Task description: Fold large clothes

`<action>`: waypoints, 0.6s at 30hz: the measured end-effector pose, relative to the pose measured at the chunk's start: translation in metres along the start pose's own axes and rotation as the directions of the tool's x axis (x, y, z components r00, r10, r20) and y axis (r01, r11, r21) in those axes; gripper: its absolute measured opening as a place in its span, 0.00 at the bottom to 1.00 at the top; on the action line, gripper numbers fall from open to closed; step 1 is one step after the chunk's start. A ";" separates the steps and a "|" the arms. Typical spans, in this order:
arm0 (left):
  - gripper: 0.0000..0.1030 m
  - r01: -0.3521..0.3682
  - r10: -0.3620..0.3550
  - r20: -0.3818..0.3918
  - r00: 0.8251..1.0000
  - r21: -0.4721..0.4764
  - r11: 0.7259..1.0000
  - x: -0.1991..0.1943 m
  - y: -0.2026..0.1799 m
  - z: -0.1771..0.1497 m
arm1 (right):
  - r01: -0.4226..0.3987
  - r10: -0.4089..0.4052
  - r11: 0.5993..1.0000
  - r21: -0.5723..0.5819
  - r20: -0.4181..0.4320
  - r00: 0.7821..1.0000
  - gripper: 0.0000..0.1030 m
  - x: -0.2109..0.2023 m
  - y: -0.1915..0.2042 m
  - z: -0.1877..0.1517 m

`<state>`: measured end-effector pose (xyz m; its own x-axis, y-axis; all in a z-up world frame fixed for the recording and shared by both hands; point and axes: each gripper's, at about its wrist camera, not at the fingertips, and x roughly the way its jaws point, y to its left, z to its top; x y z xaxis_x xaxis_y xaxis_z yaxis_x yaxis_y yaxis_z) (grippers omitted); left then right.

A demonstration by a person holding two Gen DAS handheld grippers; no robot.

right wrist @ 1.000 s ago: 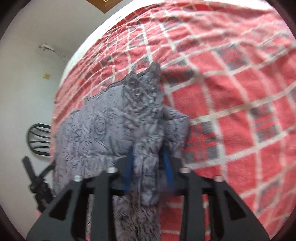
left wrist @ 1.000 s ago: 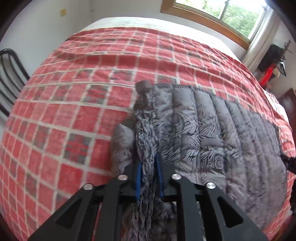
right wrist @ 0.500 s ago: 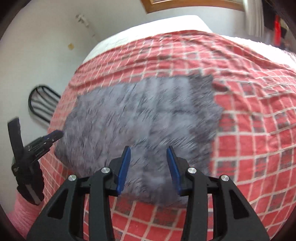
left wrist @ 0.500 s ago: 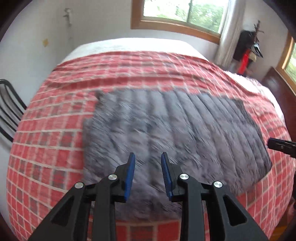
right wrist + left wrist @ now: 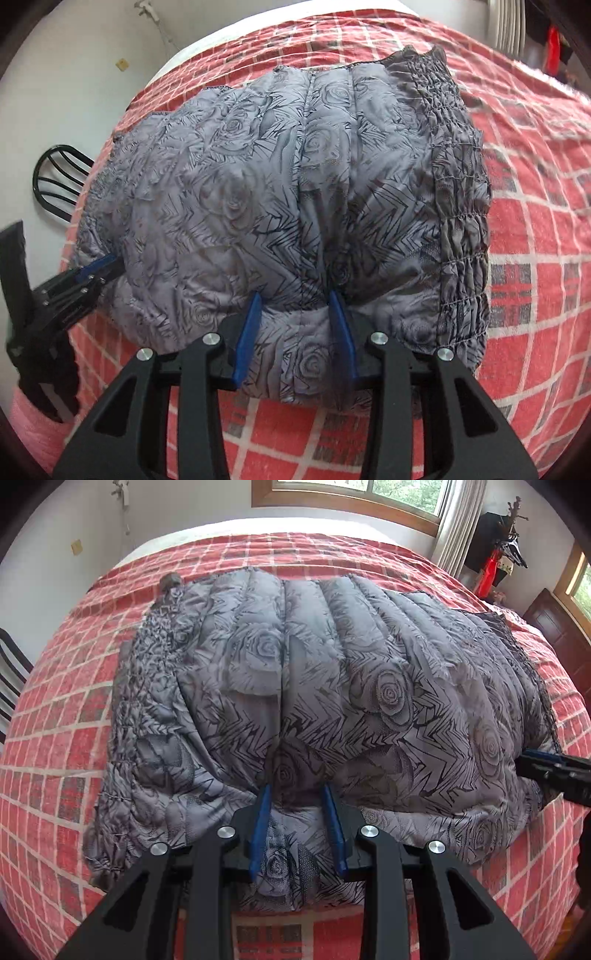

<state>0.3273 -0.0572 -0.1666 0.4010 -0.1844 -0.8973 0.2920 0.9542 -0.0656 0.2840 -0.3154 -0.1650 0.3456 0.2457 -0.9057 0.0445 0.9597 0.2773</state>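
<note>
A grey quilted garment with a rose print (image 5: 332, 686) lies folded on the red checked bedspread (image 5: 62, 720); it also shows in the right wrist view (image 5: 280, 206). My left gripper (image 5: 297, 794) is open, its blue pads pushed into the garment's near folded edge, the fabric bulging between them. My right gripper (image 5: 293, 299) is open in the same way at the near edge, close to the gathered elastic band (image 5: 461, 206). Each gripper shows in the other's view: the right one (image 5: 554, 771) and the left one (image 5: 74, 284).
A black chair (image 5: 55, 177) stands left of the bed by the white wall. A window (image 5: 369, 494), a curtain and a dark stand with red items (image 5: 495, 554) are beyond the bed's far right. Bare bedspread surrounds the garment.
One second ago both grippers were shut on bunched fabric held up. They let go, pulled back, and now press open onto the garment's near edge, which lies spread flat.
</note>
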 end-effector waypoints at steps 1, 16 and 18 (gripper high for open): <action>0.29 0.003 -0.003 0.002 1.000 -0.005 1.000 0.001 0.001 -0.001 | 0.010 -0.010 1.000 -0.006 0.008 1.000 0.36 0.001 0.002 -0.001; 0.28 0.054 -0.053 0.045 0.998 -0.004 0.999 -0.030 -0.012 0.046 | 0.007 -0.009 1.000 0.022 0.070 0.998 0.39 -0.047 -0.007 0.043; 0.28 0.044 -0.044 0.043 0.998 0.010 0.999 -0.022 -0.019 0.058 | 0.040 -0.041 0.999 0.023 0.071 0.997 0.39 -0.043 -0.011 0.056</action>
<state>0.3635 -0.0853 -0.1202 0.4245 -0.2364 -0.8740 0.3177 0.9428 -0.1007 0.3213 -0.3441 -0.1107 0.4089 0.1954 -0.8914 0.0798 0.9654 0.2483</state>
